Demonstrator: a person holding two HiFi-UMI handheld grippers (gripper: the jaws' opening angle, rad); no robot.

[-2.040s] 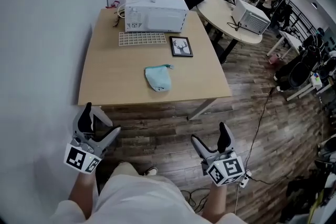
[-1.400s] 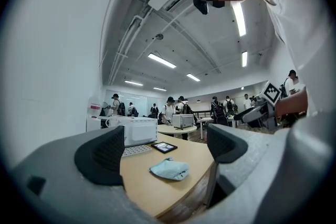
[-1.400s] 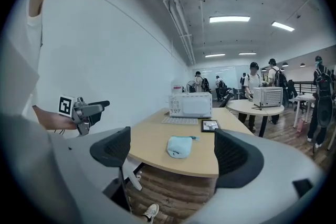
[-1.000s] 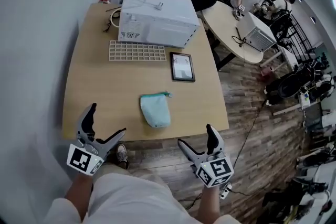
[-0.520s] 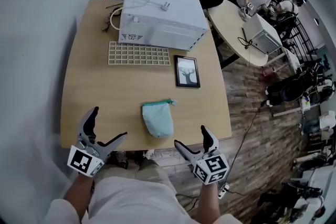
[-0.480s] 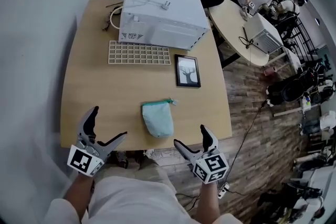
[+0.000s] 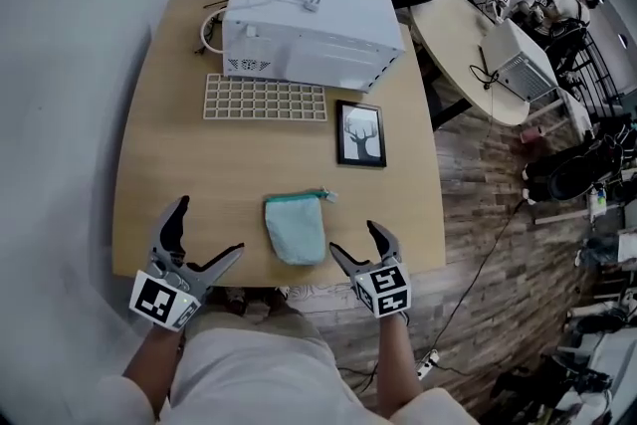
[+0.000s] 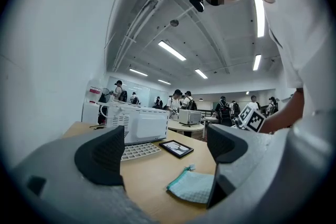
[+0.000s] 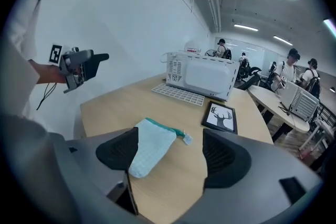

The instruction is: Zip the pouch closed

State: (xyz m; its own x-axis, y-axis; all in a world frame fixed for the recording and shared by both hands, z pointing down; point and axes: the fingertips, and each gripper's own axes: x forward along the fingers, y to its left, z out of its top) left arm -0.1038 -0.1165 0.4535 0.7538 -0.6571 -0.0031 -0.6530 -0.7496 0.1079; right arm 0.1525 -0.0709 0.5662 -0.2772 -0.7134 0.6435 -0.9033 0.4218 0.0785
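Note:
A light teal pouch (image 7: 296, 229) with a green zipper edge and a small pull tag lies flat near the front edge of the wooden table (image 7: 169, 154). My left gripper (image 7: 207, 232) hovers open to its left, over the table's front edge, with the pouch (image 8: 193, 186) ahead and to its right. My right gripper (image 7: 358, 244) is just right of the pouch, open; its jaws have just been closing a little, with nothing gripped. In the right gripper view the pouch (image 9: 149, 147) lies ahead of the right gripper (image 9: 170, 150), untouched.
A white microwave (image 7: 309, 20) stands at the table's back, with a white grid tray (image 7: 264, 98) and a framed deer picture (image 7: 362, 134) in front of it. A wall runs along the left. Behind to the right, people sit at a round table (image 7: 468, 30).
Both grippers have come forward to the table's near edge. The right one sank and now sits close beside the pouch's right side, its jaws a little narrower.

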